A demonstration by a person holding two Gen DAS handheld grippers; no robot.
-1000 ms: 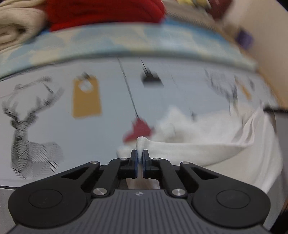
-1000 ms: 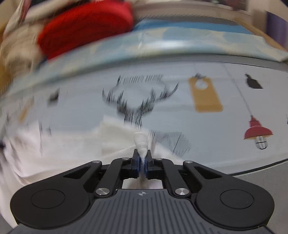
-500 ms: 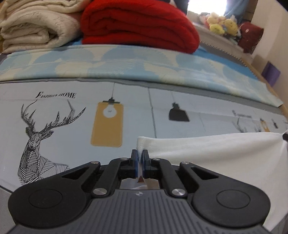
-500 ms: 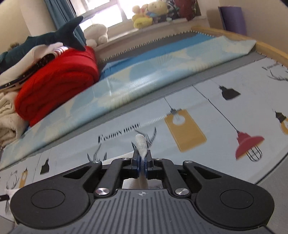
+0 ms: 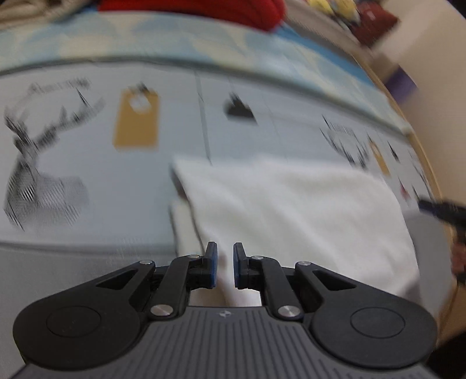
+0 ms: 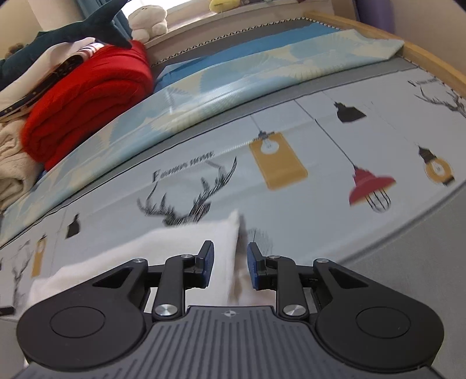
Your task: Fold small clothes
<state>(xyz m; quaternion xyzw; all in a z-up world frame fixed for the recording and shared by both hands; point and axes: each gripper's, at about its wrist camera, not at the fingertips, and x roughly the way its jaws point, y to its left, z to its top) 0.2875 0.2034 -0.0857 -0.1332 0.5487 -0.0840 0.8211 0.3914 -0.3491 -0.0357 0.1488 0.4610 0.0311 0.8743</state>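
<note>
Below both just-opened tools (image 5: 224, 263) (image 6: 230, 265), white garment (image 5: 291, 210) lies released on bedsheet (image 6: 305, 204).

A garment (image 5: 291, 210) lies flat on a printed bed sheet (image 6: 320, 204), directly in front of both grippers, its far corners just ahead of each. Behind it, a second sheet (image 6: 233, 78) lies across the bed. On that sheet's far left sits a folded blanket (image 6: 87, 99), with stuffed toys (image 6: 148, 20) behind it.
</note>
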